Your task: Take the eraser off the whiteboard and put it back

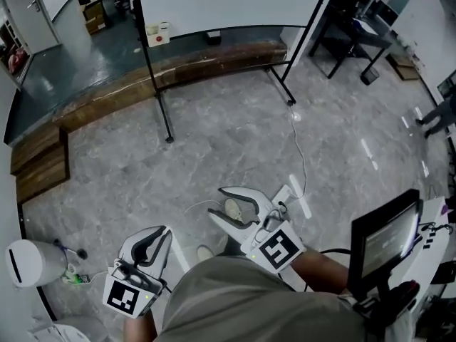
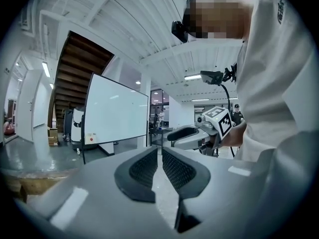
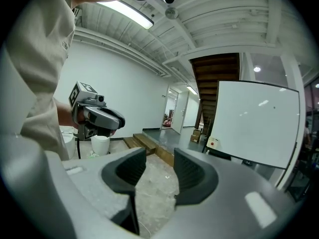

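Head view: whiteboard (image 1: 228, 2) on a wheeled stand. The eraser (image 1: 157, 33), seemingly the white block with a red mark, sits at its lower left corner, well apart from both tools.
Left gripper view: left tool (image 2: 159, 152), pads pressed nearly together, nothing between.
Right gripper view: right tool (image 3: 159, 158) spread, empty. The block's red mark is too small to read.

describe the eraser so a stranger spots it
Find the whiteboard beyond the wooden step. The eraser is the small pale block at its lower left corner; a red spot sets it apart from the dark object alongside.
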Motion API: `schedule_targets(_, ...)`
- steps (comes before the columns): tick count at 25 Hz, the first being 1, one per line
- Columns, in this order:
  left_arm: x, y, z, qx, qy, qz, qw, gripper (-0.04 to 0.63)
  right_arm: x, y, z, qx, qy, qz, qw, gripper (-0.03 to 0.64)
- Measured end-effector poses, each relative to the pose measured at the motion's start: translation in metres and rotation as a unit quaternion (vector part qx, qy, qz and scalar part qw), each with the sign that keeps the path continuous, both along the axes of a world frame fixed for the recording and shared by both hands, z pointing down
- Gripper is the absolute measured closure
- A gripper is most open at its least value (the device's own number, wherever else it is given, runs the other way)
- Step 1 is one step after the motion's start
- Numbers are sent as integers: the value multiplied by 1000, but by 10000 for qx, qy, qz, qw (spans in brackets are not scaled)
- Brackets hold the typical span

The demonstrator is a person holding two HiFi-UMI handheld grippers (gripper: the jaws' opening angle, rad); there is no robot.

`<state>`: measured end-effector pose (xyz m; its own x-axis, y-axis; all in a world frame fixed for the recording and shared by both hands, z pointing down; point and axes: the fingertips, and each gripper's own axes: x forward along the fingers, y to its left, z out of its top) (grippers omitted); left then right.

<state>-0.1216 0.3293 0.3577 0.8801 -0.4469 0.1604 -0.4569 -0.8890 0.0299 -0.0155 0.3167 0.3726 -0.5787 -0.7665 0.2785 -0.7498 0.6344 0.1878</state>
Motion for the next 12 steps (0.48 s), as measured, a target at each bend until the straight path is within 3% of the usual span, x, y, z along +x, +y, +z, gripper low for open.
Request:
schedule_targets(5, -28, 46, -5, 109, 115, 207, 9997, 560, -34, 51, -7, 55, 73, 121, 9999, 440)
schedule_targets(9, -16, 43, -15, 278, 451, 384, 9979, 560, -34, 50, -5, 61, 146, 113, 9998, 440)
schedule_targets(12, -15, 38, -8, 251, 375, 313, 9985, 560, -35, 48, -7, 112, 243, 72, 9996, 440)
